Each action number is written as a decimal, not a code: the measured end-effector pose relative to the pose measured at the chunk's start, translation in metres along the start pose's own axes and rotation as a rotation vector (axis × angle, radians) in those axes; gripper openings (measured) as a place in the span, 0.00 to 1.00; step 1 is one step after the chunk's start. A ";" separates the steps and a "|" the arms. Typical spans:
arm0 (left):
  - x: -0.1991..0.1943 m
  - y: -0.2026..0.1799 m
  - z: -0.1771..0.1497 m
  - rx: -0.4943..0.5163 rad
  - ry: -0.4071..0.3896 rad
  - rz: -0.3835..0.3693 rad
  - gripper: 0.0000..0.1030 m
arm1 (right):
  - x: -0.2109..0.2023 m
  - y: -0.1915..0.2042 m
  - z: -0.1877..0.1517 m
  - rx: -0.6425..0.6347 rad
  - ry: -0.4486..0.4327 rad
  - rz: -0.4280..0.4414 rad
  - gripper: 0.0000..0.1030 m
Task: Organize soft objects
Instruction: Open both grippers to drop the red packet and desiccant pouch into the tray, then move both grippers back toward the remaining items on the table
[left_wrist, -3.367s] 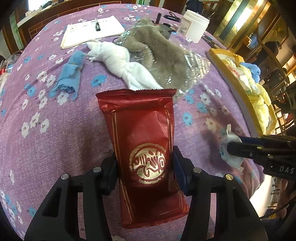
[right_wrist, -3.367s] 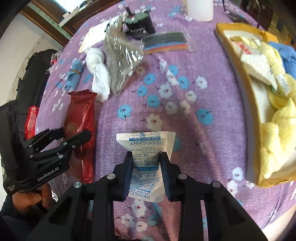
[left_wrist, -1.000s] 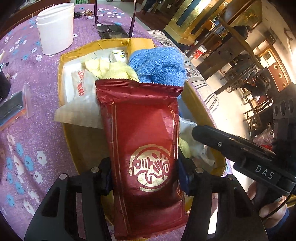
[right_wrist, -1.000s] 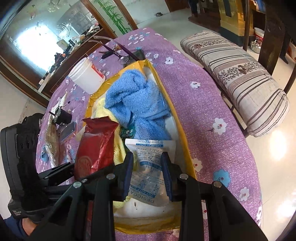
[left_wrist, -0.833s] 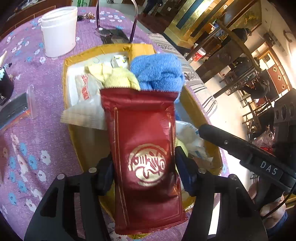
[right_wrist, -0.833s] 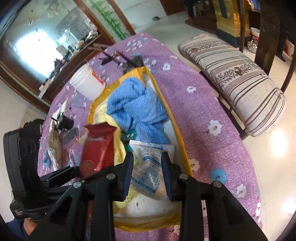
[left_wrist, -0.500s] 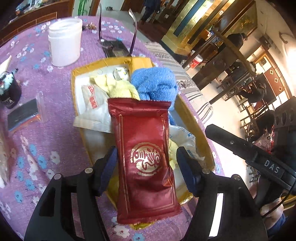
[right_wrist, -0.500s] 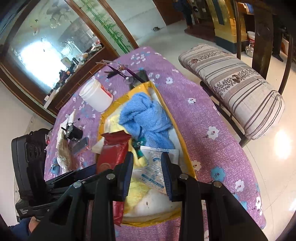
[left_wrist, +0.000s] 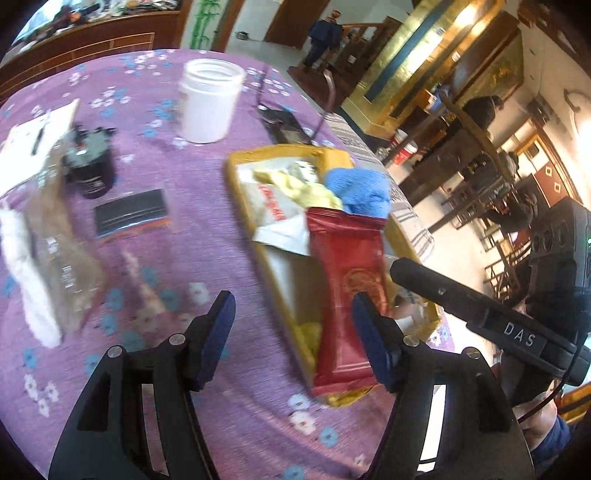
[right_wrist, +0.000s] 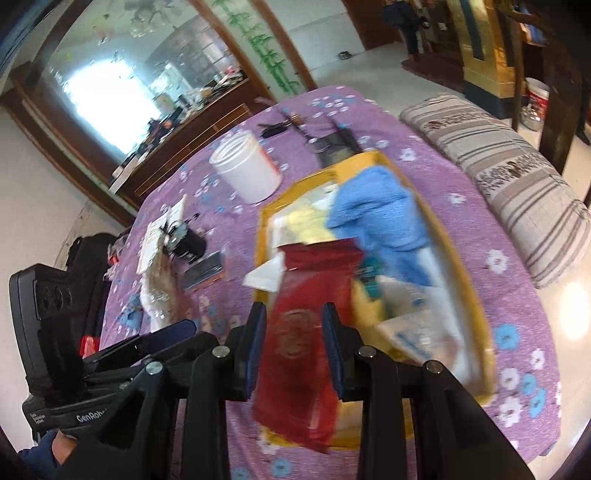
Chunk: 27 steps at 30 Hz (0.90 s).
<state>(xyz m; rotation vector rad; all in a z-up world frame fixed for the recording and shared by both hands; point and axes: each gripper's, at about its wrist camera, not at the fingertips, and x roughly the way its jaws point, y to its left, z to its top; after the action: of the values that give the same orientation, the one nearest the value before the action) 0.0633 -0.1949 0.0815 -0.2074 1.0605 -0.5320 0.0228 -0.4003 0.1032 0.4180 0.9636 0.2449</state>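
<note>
The red foil packet (left_wrist: 345, 291) lies in the yellow tray (left_wrist: 280, 295), its near end hanging over the tray's front rim; it also shows in the right wrist view (right_wrist: 303, 332). My left gripper (left_wrist: 291, 332) is open and empty, raised above the table to the left of the packet. My right gripper (right_wrist: 293, 343) is open and empty above the tray. The white desiccant sachet (right_wrist: 417, 339) lies in the tray beside the packet. A blue towel (right_wrist: 380, 210) and yellow cloth (left_wrist: 299, 188) lie at the tray's far end.
On the purple flowered tablecloth (left_wrist: 184, 240) stand a white jar (left_wrist: 208, 105), a black jar (left_wrist: 88, 170) and a dark flat packet (left_wrist: 129, 216). A clear bag and white cloth (left_wrist: 33, 266) lie at the left. The table edge is just beyond the tray.
Both grippers opened and pulled back. The red packet and the desiccant sachet were let go and now lie in the tray. The left gripper swung left.
</note>
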 end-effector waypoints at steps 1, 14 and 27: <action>-0.005 0.004 -0.001 -0.009 -0.004 0.001 0.64 | 0.003 0.005 -0.001 -0.008 0.007 0.007 0.30; -0.064 0.107 -0.038 -0.186 -0.053 0.073 0.64 | 0.047 0.069 -0.029 -0.101 0.133 0.063 0.30; -0.101 0.260 -0.029 -0.311 -0.069 0.328 0.64 | 0.059 0.095 -0.056 -0.098 0.171 0.041 0.30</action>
<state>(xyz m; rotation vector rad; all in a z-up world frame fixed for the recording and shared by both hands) 0.0819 0.0813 0.0393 -0.3154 1.0808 -0.0620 0.0072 -0.2796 0.0743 0.3306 1.1061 0.3681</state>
